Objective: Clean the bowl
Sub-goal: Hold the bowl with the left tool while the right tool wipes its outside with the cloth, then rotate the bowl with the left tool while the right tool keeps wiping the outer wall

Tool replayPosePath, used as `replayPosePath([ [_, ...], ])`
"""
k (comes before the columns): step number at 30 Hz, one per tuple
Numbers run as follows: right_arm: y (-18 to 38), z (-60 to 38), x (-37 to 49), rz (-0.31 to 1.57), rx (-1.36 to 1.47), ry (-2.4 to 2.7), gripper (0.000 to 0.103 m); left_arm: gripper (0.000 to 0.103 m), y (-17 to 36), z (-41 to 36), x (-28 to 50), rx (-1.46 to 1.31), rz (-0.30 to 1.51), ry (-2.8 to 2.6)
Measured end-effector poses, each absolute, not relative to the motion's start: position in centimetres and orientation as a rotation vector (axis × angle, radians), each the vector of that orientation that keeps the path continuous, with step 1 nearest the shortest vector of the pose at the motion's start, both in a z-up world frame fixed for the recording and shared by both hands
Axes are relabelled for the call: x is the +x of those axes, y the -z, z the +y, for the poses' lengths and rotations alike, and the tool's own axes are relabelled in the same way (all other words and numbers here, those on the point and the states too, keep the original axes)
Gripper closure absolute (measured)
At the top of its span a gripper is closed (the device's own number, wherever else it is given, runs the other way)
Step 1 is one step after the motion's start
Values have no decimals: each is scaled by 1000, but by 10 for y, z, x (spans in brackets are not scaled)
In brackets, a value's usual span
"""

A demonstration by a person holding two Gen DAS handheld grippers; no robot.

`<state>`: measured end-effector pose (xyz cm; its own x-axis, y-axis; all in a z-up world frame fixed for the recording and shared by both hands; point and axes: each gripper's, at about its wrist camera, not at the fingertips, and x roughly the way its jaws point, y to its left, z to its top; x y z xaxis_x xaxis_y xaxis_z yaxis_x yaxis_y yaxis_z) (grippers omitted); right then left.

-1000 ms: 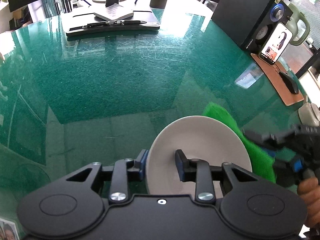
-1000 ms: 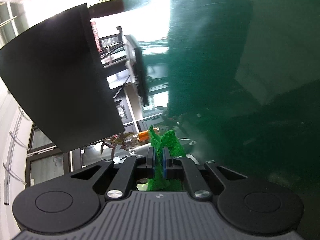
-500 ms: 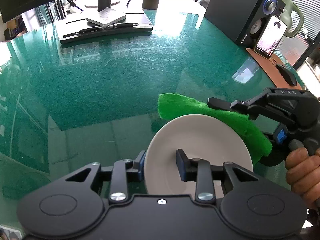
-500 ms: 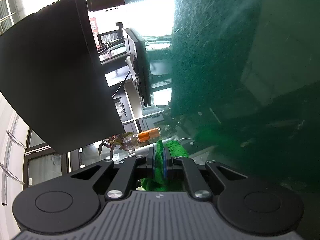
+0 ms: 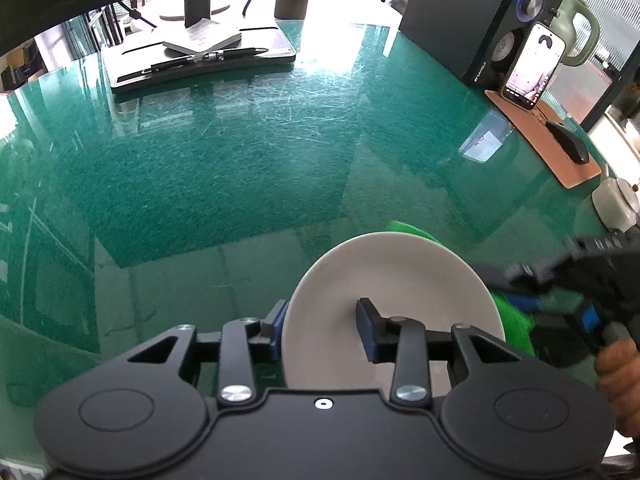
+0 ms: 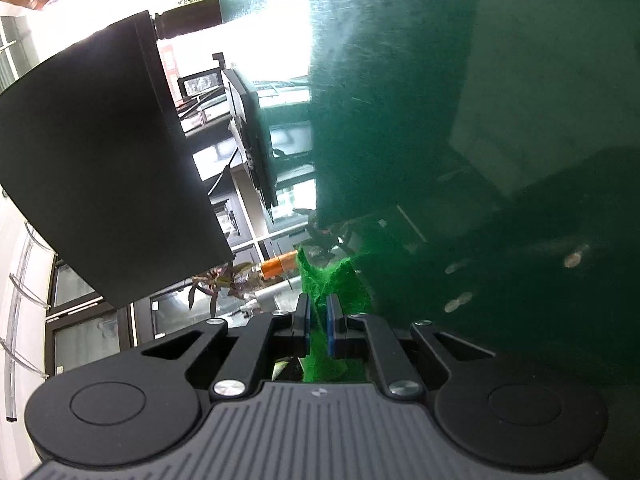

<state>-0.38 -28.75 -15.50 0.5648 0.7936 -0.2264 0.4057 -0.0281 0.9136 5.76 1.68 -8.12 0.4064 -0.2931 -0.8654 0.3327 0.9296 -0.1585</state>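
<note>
While the left claw pinches the rim of the round white bowl, a hard rub could twist it loose.
Its fingers are clamped on the rim, the bowl just ahead; the right claw is squeezed on the fuzzy green cloth, beside the bowl; below lies the shiny green glass table; far ahead, a black speaker; it looks like an office.

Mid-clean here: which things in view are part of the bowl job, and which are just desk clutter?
In the job:
white bowl, clamped at its rim by the left gripper
green scouring pad, pinched in the right gripper

Just lying about:
speaker
phone
computer mouse
brown mouse mat
pen
black tray
</note>
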Motion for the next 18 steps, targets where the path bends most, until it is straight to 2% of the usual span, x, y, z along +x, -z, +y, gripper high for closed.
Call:
replayPosePath([
  [7,147,-269,32,1003,1610,-481,95,66,82,17,58,43,1081,397],
  [18,152,-295,-14,1057,1634,-446,94,64,82,16,62,64,1086,425],
])
